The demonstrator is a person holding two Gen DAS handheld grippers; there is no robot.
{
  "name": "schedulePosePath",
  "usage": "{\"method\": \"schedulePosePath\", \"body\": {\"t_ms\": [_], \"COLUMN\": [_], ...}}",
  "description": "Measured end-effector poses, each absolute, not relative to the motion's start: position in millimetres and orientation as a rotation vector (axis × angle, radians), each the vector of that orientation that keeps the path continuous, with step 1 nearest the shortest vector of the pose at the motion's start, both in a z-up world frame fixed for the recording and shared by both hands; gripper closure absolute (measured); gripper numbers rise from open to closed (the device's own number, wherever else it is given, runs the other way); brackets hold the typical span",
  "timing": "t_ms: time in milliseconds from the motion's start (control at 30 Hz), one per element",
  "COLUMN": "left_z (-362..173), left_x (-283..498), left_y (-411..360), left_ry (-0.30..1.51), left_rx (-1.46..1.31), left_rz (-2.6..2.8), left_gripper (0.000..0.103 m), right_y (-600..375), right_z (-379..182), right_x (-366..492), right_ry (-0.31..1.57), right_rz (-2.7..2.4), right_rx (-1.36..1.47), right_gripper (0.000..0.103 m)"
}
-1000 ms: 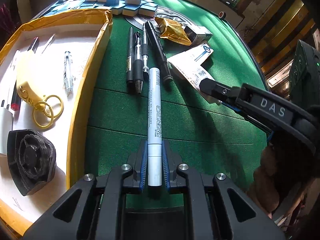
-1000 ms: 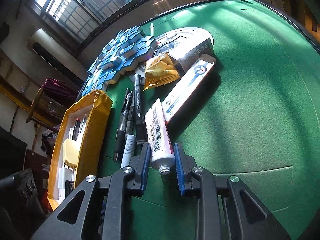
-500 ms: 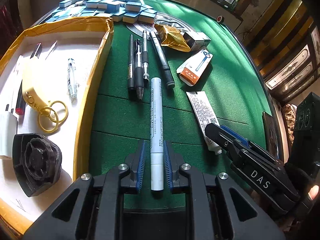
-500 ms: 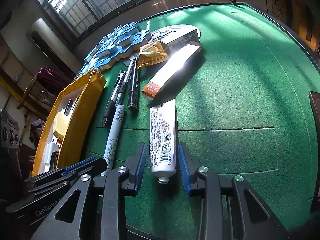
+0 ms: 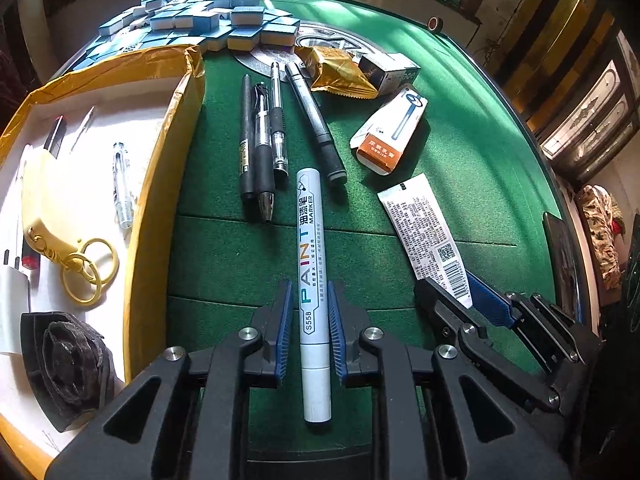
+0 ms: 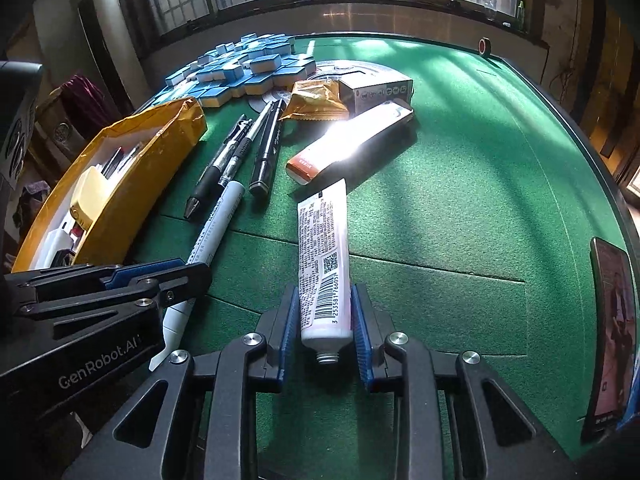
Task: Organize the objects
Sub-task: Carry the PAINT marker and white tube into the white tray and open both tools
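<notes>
Tube sits between my closing right jaws; left jaws loosely flank marker. Squeeze gently.

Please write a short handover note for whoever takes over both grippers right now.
Left gripper: jaws astride the white paint marker, which lies on the green felt; pads look just clear of it.
Right gripper: jaws closing around the capless white tube, also on the felt.
Tray: already holds a yellow key holder, a clear pen and small bits.
Left: four dark pens, orange-ended carton, gold packet and grey box, all loose beside the tray.
</notes>
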State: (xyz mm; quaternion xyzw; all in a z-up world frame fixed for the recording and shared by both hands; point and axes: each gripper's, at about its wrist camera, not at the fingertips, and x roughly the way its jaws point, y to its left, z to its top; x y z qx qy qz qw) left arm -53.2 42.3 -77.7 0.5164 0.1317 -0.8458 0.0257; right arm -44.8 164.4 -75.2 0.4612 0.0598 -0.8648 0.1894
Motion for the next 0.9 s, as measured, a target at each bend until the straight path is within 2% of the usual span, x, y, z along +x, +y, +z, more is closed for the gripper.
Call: {"method": "schedulePosePath", "body": {"t_ms": [67, 233, 433, 733, 800, 900], "left_z": [-78, -78, -80, -80, -80, -80], "left_x": [-52, -50, -48, -51, -52, -51], "left_y": [42, 44, 56, 54, 56, 58], "left_ry": [0.410, 0.373, 0.211, 0.261, 0.240, 0.232], "left_rx": [1.589, 1.574, 1.551, 1.538, 1.543, 1.551], "left_rz": [-2.617, -2.624, -2.649, -2.647, -2.636, -2.639], "left_gripper": [0.087, 0.087, 0.087, 0.087, 0.090, 0.091], "right_y": [160, 162, 163, 164, 164, 171], "right_z": [-76, -76, -76, -76, -76, -75], "right_x": [-42, -40, -40, -38, -37, -38], "right_ry": [0.215, 0.177, 0.166, 0.169, 0.165, 0.082], "right_rz": [-2.459, -2.491, -2.476, -2.460, -2.462, -2.448], "right_rx": [1.283, 1.276, 1.278, 1.273, 1.274, 1.286], "right_gripper": [0.080, 0.079, 0.079, 0.079, 0.079, 0.080]}}
